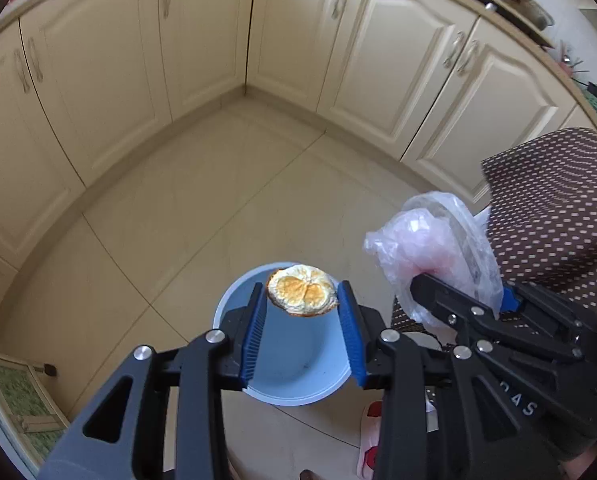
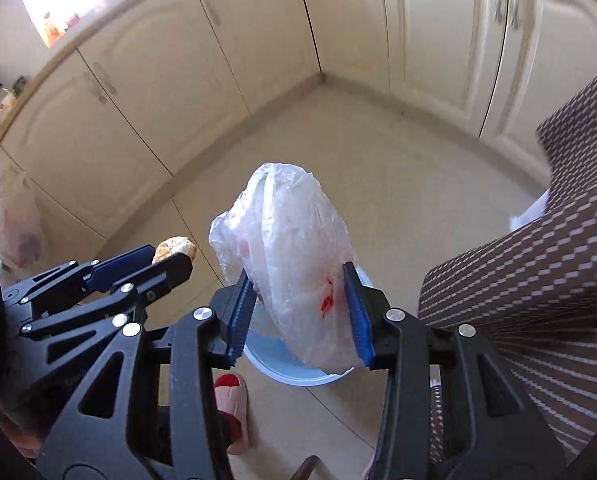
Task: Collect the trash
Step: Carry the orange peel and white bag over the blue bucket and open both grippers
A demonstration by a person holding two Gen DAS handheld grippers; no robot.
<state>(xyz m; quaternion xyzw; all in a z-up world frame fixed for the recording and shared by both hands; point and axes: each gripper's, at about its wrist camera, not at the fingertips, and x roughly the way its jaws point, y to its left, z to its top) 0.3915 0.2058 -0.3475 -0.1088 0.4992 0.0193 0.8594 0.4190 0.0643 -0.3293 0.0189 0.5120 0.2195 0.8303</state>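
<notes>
Cream kitchen cabinets [image 1: 110, 92] wrap the corner, beige tile floor [image 1: 226, 200] below, and a pale blue bin [image 1: 298, 364] stands on the floor right under both claws.

Left claw [image 1: 303, 312] is clenched on a dried-out orange peel [image 1: 301, 290], pads pinching its edges, peel hanging over the bin's far rim. Right claw [image 2: 298, 312] grips a crumpled clear plastic bag [image 2: 282, 256] with a red mark on it; the bag bulges up past the jaws and its bottom dangles over the bin rim [image 2: 294, 380]. Both pieces of trash are in the air, none in the bin yet.

Risks, as I judge them: the peel sits near the far rim rather than dead centre, so letting go now could bounce it off the edge onto the tiles. The bag is light and puffy; it may cling to a pad or drift sideways and miss. The two claws are near each other, so a bump on release is possible. A foot in a red-and-pink slipper [image 2: 232, 400] is just beside the bin and could nudge it.

Hard to read: bin contents mostly hidden by the claws, though the bit of floor inside looks bare. What is in the bag, can't tell. Brown dotted fabric [image 1: 554, 208] on the right is cut off; chair cover or clothing, unclear. Worktop clutter up top is too blurred to name.
</notes>
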